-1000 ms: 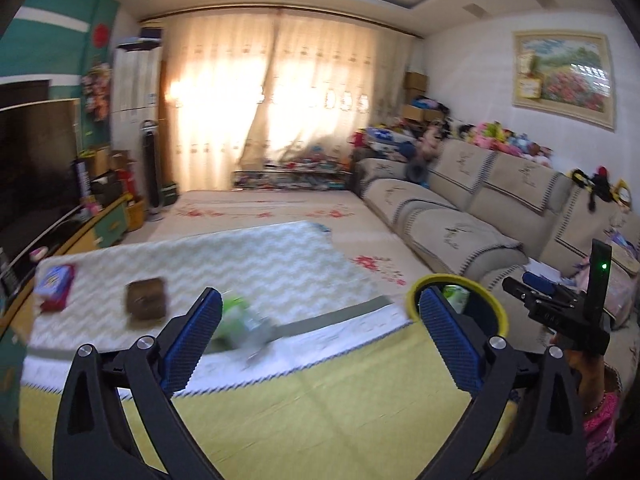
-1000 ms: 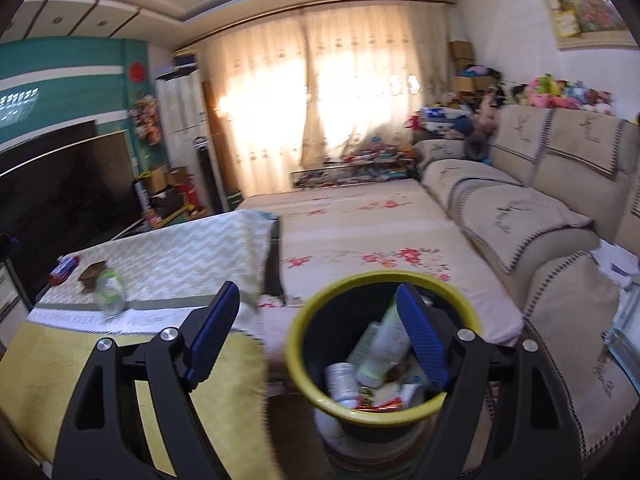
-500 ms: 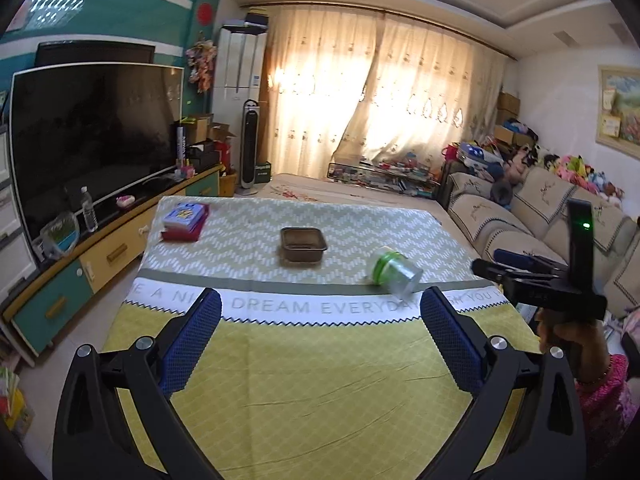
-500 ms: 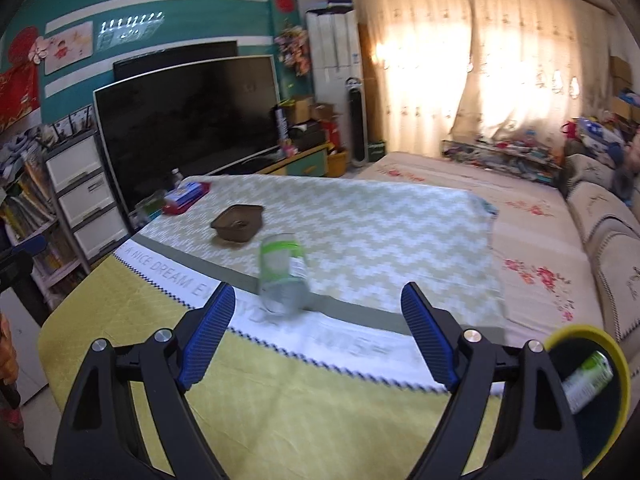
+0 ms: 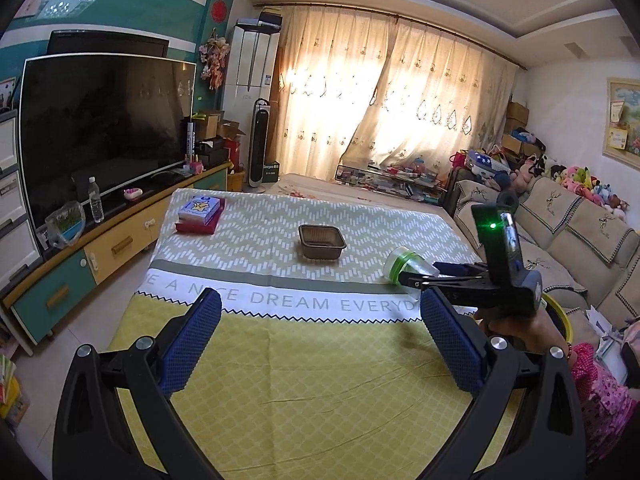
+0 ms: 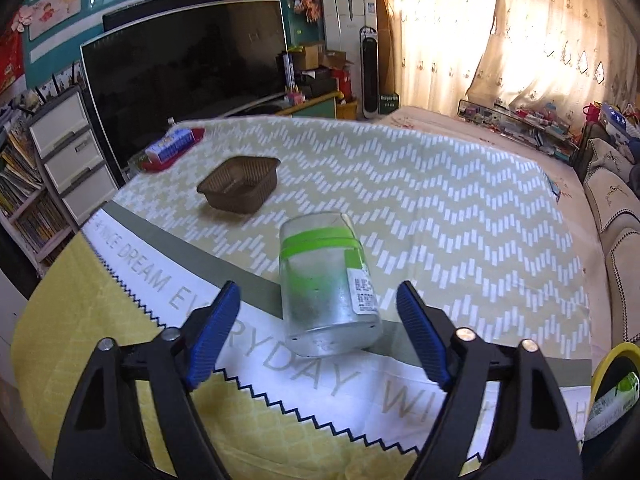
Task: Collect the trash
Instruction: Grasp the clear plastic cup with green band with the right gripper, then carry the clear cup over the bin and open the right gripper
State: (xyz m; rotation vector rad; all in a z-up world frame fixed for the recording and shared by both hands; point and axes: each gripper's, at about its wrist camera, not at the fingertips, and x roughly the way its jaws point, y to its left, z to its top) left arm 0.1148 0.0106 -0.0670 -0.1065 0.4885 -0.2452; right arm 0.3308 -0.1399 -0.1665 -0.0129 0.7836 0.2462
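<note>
A clear plastic jar with a green band [image 6: 326, 276] lies on its side on the cloth-covered table [image 6: 460, 220]. My right gripper [image 6: 320, 334] is open, its blue pads on either side of the jar's near end, not touching. The left wrist view shows the jar [image 5: 404, 266] with the right gripper [image 5: 424, 278] at it. A brown plastic tray [image 6: 240, 186] sits farther back, also in the left wrist view [image 5: 321, 241]. My left gripper [image 5: 318, 350] is open and empty over the yellow part of the cloth. A yellow-rimmed bin [image 6: 614, 388] holds a bottle.
A red and blue box [image 5: 201, 213] lies at the table's far left corner. A TV [image 5: 100, 136] on a low cabinet stands to the left. A sofa [image 5: 568, 232] runs along the right. The bin's rim [image 5: 560, 312] shows beside the table's right edge.
Both grippers swung left from the bin toward the table. My right gripper has closed in on the lying jar, which now sits between its open pads.
</note>
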